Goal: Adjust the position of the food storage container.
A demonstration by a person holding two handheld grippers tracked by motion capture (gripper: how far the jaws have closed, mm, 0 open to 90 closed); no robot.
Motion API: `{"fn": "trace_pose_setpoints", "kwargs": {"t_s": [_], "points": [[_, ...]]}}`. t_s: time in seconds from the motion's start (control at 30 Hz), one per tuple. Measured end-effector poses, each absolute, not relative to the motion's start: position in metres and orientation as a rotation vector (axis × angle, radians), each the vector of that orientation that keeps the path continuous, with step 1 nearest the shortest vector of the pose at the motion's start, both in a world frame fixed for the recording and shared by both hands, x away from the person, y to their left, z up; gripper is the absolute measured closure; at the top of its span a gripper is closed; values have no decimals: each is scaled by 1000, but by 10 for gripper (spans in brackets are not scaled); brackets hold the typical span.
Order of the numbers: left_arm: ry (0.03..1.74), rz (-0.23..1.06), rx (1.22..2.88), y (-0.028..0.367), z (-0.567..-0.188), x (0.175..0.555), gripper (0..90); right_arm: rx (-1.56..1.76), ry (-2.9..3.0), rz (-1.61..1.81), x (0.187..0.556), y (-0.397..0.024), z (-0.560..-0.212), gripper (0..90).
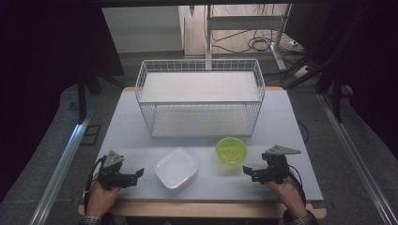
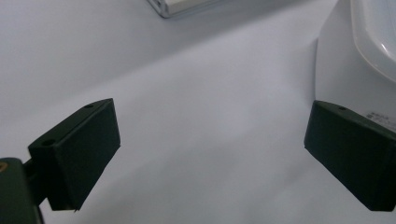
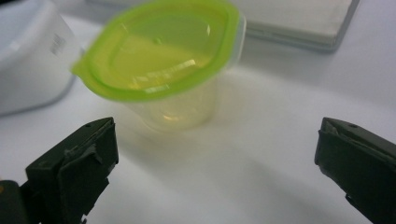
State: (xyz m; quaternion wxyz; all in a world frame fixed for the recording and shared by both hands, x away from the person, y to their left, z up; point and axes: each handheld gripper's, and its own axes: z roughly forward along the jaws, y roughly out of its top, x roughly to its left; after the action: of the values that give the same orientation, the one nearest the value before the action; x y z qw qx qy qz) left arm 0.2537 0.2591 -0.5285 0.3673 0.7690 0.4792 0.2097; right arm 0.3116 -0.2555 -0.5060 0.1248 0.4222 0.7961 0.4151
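A round clear container with a lime-green lid [image 1: 231, 150] [image 3: 161, 51] stands on the table right of centre. A white square lidded container [image 1: 176, 169] [image 2: 359, 51] sits left of it near the front. My left gripper [image 1: 140, 174] [image 2: 210, 154] rests low at the front left, open, with nothing between its jaws and the white container just to its right. My right gripper [image 1: 247, 171] [image 3: 215, 172] is at the front right, open and empty, pointing toward the green-lidded container a short way ahead of it.
A white wire basket [image 1: 201, 96] with a flat white liner stands at the back of the light grey table [image 1: 291, 117]. Its base edge [image 3: 299, 28] lies behind the green-lidded container. The table's wooden front edge [image 1: 202, 208] runs between the hands.
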Motion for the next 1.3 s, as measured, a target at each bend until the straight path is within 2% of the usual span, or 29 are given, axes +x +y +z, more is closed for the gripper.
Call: {"fn": "trace_pose_setpoints", "kwargs": {"t_s": [0.27, 0.43, 0.6, 0.9, 1.0, 1.03, 1.1, 1.13, 1.2, 1.23, 1.3], "points": [[1220, 527, 1922, 261, -527, 252, 23, 1145, 2376, 1098, 310, -248, -506, 0], [1226, 515, 1932, 259, -528, 253, 17, 1157, 2396, 1059, 310, -246, -507, 74], [1227, 499, 1920, 260, -527, 254, 17, 1163, 2406, 1059, 310, -246, -506, 111], [1223, 521, 1916, 261, -525, 249, 33, 1159, 2422, 1071, 310, -243, -498, 295], [1226, 522, 1918, 260, -525, 248, 40, 1141, 2413, 1098, 309, -243, -492, 395], [1226, 522, 1918, 260, -525, 248, 41, 1141, 2413, 1098, 309, -243, -492, 395], [1227, 527, 1928, 259, -526, 248, 43, 1124, 2412, 1111, 308, -244, -487, 479], [1228, 529, 1931, 259, -526, 248, 45, 1112, 2406, 1135, 307, -245, -482, 567], [1228, 535, 1933, 258, -526, 248, 49, 1087, 2401, 1145, 306, -245, -478, 625], [1226, 536, 1932, 258, -525, 248, 49, 1087, 2401, 1145, 306, -245, -478, 625], [1227, 540, 1930, 258, -525, 248, 54, 1067, 2401, 1151, 306, -245, -473, 700]]}}
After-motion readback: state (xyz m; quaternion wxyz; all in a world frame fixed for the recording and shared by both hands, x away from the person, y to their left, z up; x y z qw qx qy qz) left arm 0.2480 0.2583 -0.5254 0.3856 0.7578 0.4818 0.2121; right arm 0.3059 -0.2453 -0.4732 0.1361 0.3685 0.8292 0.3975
